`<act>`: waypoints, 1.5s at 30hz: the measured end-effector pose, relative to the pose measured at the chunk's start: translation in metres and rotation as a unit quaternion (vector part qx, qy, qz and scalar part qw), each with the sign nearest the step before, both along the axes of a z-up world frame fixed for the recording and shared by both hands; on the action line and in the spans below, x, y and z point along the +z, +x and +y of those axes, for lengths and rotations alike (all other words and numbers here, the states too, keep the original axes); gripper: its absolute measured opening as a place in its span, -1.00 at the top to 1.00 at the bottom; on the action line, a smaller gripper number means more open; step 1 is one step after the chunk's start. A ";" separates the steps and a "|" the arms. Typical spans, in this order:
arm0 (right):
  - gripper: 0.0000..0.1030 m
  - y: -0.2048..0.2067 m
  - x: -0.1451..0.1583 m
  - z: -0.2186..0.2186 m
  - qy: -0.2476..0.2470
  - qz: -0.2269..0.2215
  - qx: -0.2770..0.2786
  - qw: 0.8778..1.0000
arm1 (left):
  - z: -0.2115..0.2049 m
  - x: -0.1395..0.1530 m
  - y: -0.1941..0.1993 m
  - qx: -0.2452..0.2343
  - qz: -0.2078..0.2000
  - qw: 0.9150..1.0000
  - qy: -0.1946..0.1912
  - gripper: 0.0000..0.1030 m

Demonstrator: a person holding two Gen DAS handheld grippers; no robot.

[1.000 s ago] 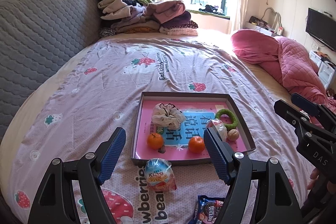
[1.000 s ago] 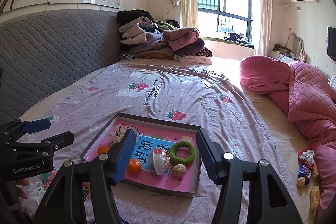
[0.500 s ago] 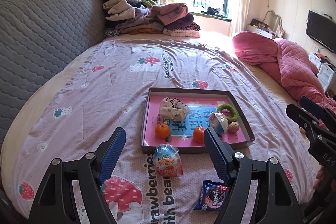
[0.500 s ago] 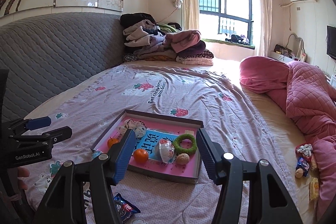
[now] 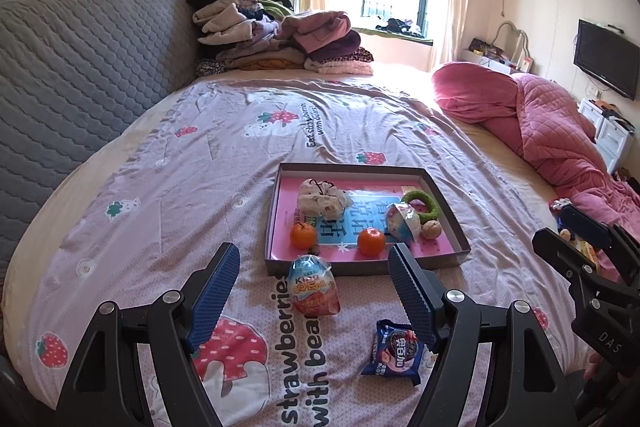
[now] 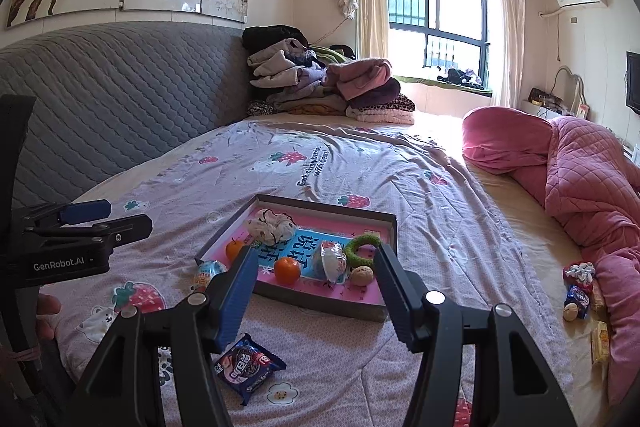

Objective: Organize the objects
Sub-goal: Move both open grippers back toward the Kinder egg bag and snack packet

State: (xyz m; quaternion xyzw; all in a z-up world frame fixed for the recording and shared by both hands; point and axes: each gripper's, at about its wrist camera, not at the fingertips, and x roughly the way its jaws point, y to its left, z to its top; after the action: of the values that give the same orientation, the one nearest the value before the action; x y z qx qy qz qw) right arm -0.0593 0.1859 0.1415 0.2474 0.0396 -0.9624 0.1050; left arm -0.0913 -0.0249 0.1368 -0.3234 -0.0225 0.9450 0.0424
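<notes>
Left gripper (image 5: 312, 269): hovering above the bedspread (image 5: 200, 163), jaws standing wide apart, gripping nothing. Right gripper (image 6: 314, 269): likewise hovering, jaws spread wide, nothing between the pads.

Lying ahead of both pairs of jaws:
- Shallow tray (image 5: 448, 195), pink-lined, sitting flat on the bedspread.
- Two mandarins (image 5: 303, 235) (image 5: 371, 241), resting along the tray's near edge.
- Cloth scrunchie (image 5: 323, 201), lying at the tray's far left.
- Green ring (image 5: 422, 203), sitting at the far right (a wrapped sweet (image 5: 400, 221) and a walnut (image 5: 432, 229) resting just beside it).

Lying outside the tray:
- Chocolate egg (image 5: 314, 285), sitting framed between the left jaws, touching the tray's near wall or just short of it (hard to tell).
- Blue biscuit packet (image 5: 396, 351), lying below the left gripper's right finger; in the right wrist view, lying under that gripper's left finger (image 6: 248, 361).
- More small snacks (image 6: 578, 299), lying well off to the right beside the pink quilt (image 6: 592, 179).
</notes>
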 end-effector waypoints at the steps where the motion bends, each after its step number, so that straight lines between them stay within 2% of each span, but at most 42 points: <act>1: -0.16 0.002 -0.001 0.000 -0.002 -0.001 0.001 1.000 | 0.001 0.000 0.002 -0.001 0.000 1.000 -0.001 -0.51; 25: -0.16 0.026 -0.031 -0.019 0.013 -0.042 0.012 0.999 | -0.003 -0.022 0.020 -0.005 -0.015 1.000 -0.013 -0.51; 45: -0.16 0.039 -0.077 -0.055 0.015 -0.100 0.023 0.995 | -0.012 -0.049 0.041 -0.012 -0.034 0.999 -0.027 -0.51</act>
State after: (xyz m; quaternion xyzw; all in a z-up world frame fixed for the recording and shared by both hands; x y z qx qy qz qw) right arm -0.0198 0.1311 0.0643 0.3427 0.0488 -0.9295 0.1272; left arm -0.0499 -0.0368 0.0878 -0.3565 0.0052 0.9333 0.0440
